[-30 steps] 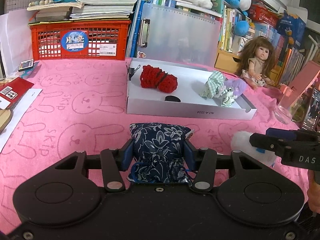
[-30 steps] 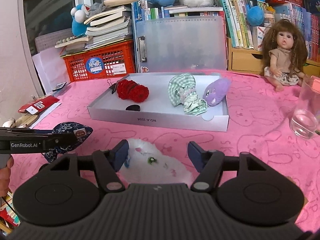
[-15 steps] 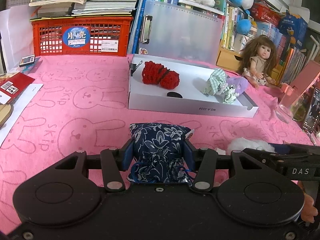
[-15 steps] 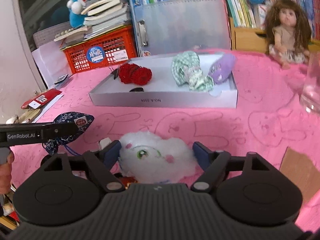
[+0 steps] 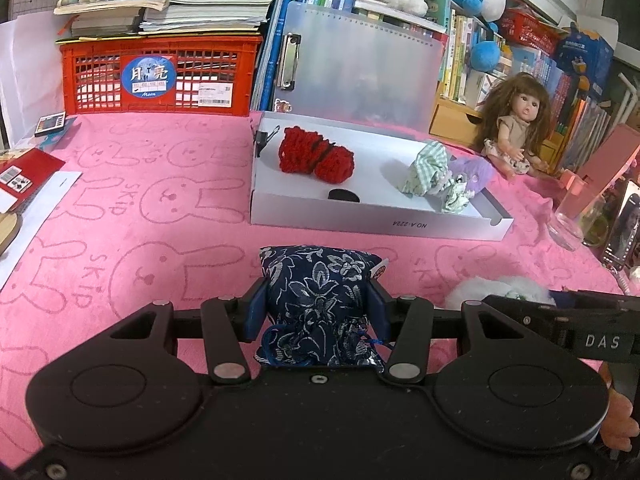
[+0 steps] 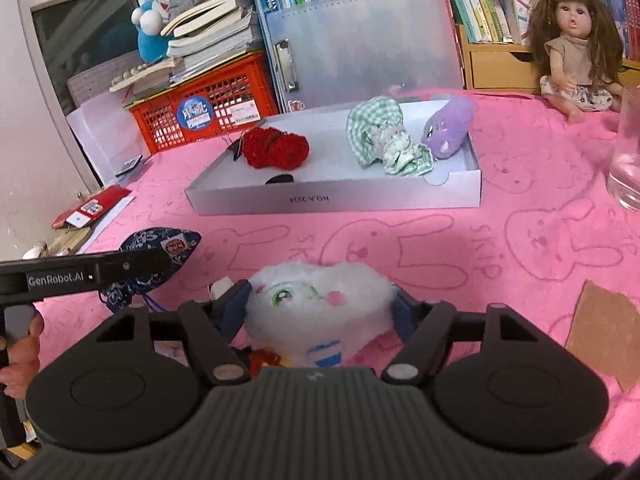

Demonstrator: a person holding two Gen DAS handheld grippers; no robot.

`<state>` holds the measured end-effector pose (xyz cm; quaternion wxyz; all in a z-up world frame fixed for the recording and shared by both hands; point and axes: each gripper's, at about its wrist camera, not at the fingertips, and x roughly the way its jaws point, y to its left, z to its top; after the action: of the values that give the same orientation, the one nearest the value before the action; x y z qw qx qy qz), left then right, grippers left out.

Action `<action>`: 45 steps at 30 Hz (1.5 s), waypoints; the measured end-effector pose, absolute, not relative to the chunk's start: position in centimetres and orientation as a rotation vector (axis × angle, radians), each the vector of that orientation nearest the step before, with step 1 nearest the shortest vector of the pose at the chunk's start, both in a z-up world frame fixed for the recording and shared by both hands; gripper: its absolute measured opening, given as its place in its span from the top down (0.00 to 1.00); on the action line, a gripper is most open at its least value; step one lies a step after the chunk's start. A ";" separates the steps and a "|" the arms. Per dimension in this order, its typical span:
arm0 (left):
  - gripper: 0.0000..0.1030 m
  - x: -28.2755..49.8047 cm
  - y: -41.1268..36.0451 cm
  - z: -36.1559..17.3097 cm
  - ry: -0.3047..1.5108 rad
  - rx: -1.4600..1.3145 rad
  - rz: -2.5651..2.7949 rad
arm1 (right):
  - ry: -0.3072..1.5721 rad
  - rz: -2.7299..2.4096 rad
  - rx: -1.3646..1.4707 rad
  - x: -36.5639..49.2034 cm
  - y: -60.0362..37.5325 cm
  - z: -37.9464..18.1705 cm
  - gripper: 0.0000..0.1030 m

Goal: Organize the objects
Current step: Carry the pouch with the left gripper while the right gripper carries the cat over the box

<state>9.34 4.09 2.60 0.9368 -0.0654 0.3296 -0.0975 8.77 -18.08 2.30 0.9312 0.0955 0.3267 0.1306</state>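
Starting nearest the left wrist camera: the left gripper (image 5: 316, 312) is closed on the blue floral pouch (image 5: 318, 292), its blue pads pressing the pouch's sides just above the gathered drawstring neck. The pouch bulges between the pads and appears soft, filled and light. Judgement: the grip across the body is sound, but the cloth may slide over its filling, so a hold lower toward the bulk would be safer than one at the loose neck, where the cord dangles.

At the right wrist camera, the right gripper (image 6: 320, 308) is clamped on the white plush toy (image 6: 316, 300), fingers sunk into the fur at both flanks. The toy seems very light and compressible. Judgement: fur gives poor purchase, so the hold should stay on the stuffed core and not on the pile alone. Whether either item is clear of the pink bunny-print cloth (image 5: 132, 200) cannot be told.

Further out, the white tray (image 6: 332, 200) rests on the cloth, well apart from both grippers. It holds a red knitted item (image 6: 276, 148) at its left and, at its right, a green checked cloth item (image 6: 380, 140) touching a purple plush (image 6: 448, 128). The middle floor is bare but for a small dark oval piece (image 6: 280, 179).

Beyond it stand a doll (image 6: 572, 40) and a red basket (image 5: 156, 76).
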 end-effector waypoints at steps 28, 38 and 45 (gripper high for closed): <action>0.54 17.9 2.1 5.7 0.632 -0.192 -0.186 | 0.577 0.077 0.263 16.4 -23.2 6.2 0.29; 0.54 21.7 1.5 3.9 0.679 -0.212 -0.157 | 0.633 0.065 0.265 19.5 -23.1 4.4 0.29; 0.54 23.8 1.1 2.5 0.701 -0.213 -0.145 | 0.646 0.075 0.266 21.2 -22.9 4.0 0.29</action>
<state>23.80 1.09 2.50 0.9310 -0.1039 0.3426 -0.0706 21.21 -22.93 3.98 0.9390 0.1301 0.3162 0.0369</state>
